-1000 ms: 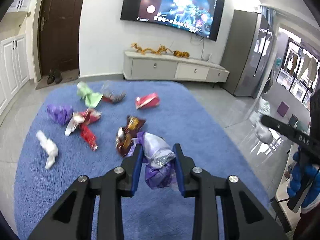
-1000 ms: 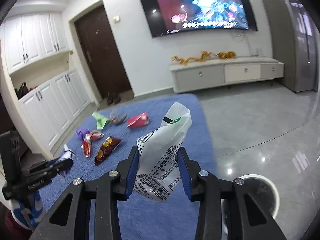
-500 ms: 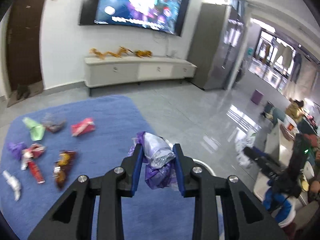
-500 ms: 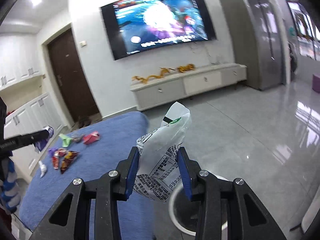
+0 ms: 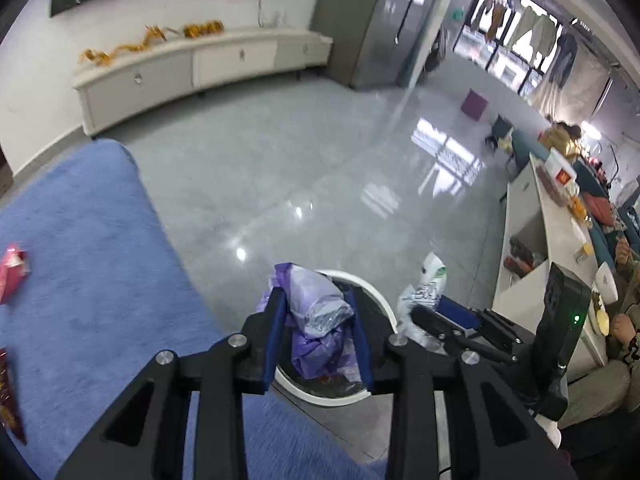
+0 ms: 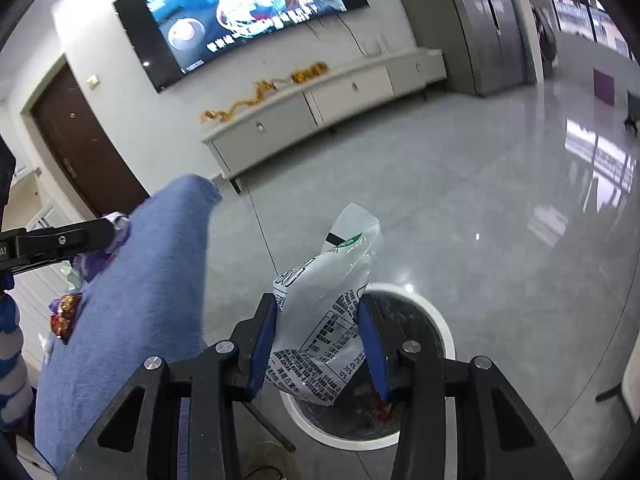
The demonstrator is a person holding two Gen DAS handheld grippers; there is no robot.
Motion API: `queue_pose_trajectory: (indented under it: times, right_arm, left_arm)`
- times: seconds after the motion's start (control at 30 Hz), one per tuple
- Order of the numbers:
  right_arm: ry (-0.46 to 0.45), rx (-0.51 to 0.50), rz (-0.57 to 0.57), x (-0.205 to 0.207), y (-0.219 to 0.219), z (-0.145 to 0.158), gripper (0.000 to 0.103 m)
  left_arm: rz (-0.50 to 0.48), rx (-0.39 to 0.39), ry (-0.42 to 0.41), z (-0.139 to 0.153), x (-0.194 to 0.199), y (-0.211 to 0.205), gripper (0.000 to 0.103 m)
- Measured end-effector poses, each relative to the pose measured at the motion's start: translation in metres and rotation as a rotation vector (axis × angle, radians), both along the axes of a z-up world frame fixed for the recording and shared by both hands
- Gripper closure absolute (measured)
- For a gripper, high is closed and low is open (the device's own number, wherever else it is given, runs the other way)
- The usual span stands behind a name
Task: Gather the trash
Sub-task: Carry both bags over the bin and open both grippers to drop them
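Observation:
My left gripper (image 5: 318, 312) is shut on a crumpled purple and silver wrapper (image 5: 316, 320) and holds it above the white-rimmed round trash bin (image 5: 384, 304). My right gripper (image 6: 318, 320) is shut on a white printed plastic bag (image 6: 324, 304) and holds it over the same bin (image 6: 440, 320), which has red scraps inside. The right gripper with its bag shows in the left wrist view (image 5: 424, 304). The left gripper shows at the left edge of the right wrist view (image 6: 108, 236).
The blue rug (image 5: 80, 260) lies left of the bin with a red wrapper (image 5: 12, 272) and other wrappers (image 6: 64, 312) on it. A white TV cabinet (image 6: 320, 92) stands against the far wall. A counter (image 5: 552, 216) and a seated person (image 5: 624, 320) are at the right.
Both grippers have swung right from the rug with their loads and now hang over the trash bin. The wrappers on the rug have slid to the left edge of view.

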State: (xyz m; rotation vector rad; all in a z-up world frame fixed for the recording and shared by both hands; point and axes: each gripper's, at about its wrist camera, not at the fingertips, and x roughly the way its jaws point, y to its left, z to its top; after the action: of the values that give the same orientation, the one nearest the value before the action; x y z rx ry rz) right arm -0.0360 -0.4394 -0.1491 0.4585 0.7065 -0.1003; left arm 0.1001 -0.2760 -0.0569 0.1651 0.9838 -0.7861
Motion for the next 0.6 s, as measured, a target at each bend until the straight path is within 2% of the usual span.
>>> queue_pose_trajectory:
  times: [0.1,0.23,0.27,0.37,0.4,0.43,0.6]
  right_arm:
    - [0.058,0.034,-0.008,0.013,-0.007,-0.023,0.063]
    - [0.126,0.037,-0.021,0.022,-0.009,-0.047,0.061]
    - [0.139,0.038,-0.026,0.023,-0.010,-0.051,0.058]
    - [0.161,0.046,-0.051,0.021,-0.016,-0.060,0.036]
    - [0.163,0.049,-0.059,0.020,-0.018,-0.061,0.032]
    - [0.167,0.050,-0.068,0.020,-0.020,-0.062,0.032]
    - [0.163,0.045,-0.094,0.013,-0.021,-0.056,0.031]
  left_arm:
    - [-0.015,0.033,0.036,-0.020,0.011,-0.019,0.072]
    - [-0.027,0.032,0.129,-0.048,0.022,-0.039,0.070]
    - [-0.036,0.030,0.148,-0.052,0.025,-0.043,0.068]
    - [-0.048,0.040,0.172,-0.060,0.028,-0.052,0.058]
    - [-0.053,0.043,0.175,-0.062,0.028,-0.055,0.055]
    - [-0.057,0.046,0.173,-0.063,0.027,-0.057,0.052]
    - [-0.048,0.044,0.162,-0.058,0.023,-0.056,0.051]
